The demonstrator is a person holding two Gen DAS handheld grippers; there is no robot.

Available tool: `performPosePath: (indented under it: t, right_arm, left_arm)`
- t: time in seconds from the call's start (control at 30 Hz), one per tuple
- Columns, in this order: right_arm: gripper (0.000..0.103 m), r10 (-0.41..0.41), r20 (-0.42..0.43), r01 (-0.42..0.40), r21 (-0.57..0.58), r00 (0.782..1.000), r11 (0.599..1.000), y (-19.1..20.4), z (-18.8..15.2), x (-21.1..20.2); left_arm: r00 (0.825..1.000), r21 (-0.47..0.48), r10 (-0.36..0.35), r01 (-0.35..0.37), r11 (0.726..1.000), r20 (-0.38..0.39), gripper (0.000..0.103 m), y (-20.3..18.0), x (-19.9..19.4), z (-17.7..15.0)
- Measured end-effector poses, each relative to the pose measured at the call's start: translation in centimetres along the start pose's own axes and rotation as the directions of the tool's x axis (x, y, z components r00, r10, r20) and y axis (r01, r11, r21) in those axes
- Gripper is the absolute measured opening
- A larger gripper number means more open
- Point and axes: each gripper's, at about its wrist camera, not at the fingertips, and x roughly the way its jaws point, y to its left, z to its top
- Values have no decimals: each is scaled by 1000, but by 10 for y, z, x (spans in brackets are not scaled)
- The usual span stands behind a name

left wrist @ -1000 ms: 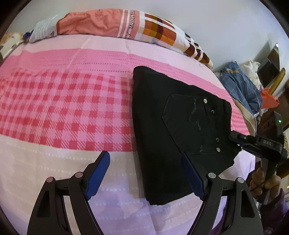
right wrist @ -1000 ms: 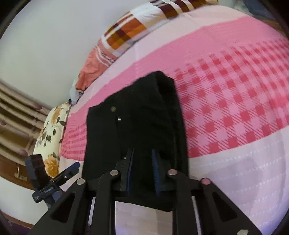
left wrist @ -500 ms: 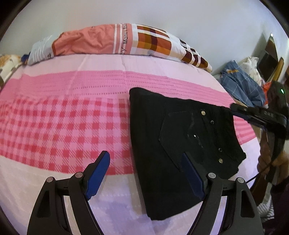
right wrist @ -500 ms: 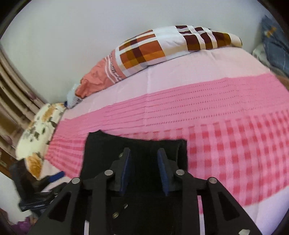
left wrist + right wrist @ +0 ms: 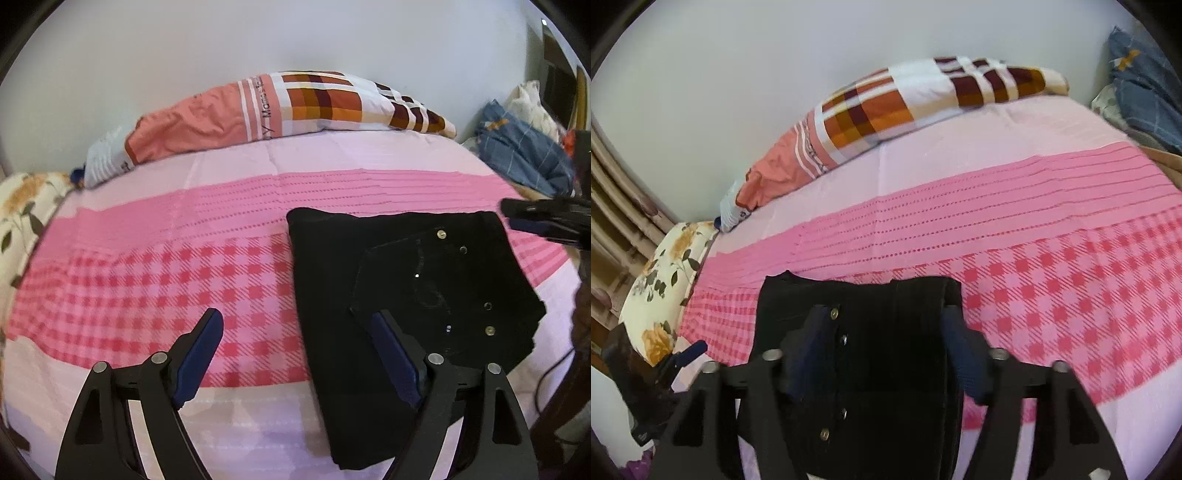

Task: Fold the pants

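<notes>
Black folded pants (image 5: 406, 295) with a studded back pocket lie flat on the pink checked bedspread (image 5: 147, 288). My left gripper (image 5: 299, 350) hovers open over their near left edge; its right finger (image 5: 391, 354) overlaps the cloth in view and nothing is between the pads. In the right wrist view the pants (image 5: 871, 369) lie under my right gripper (image 5: 886, 350). Its jaws are opening, the pads stand apart above the cloth and do not press on it. The right gripper (image 5: 546, 221) also shows at the pants' far right corner.
A long orange-and-plaid pillow (image 5: 295, 107) lies along the wall at the back. A floral pillow (image 5: 665, 288) sits at one bed end, and blue checked clothes (image 5: 524, 155) are heaped at the other. The left gripper (image 5: 683, 354) shows at the bed edge.
My right gripper has let go of the pants' edge, spread its jaws and lifted. The left gripper rose and tilted up a little. The pants now lie flat.
</notes>
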Motion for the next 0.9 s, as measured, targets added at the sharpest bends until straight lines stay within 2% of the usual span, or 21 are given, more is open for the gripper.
performPosePath:
  t: [0.3,0.5,0.9]
  right_arm:
    - [74,-33,-38,35,36,999,999,-20,-32,-19]
    - [74,-26,-60,31,89,998,996,-37,-38,-12]
    - [74,-19,-109,25,49,994,998,-33,-45,7]
  left_arm:
    - [1000,-5,4,-4,1000,-11,85,-1,3,-2]
    - [1000,-7,11,-11,1000,-25,85,-1,8,-3]
    - [996,39,53,-50,998,-69,85,-6,26,-5]
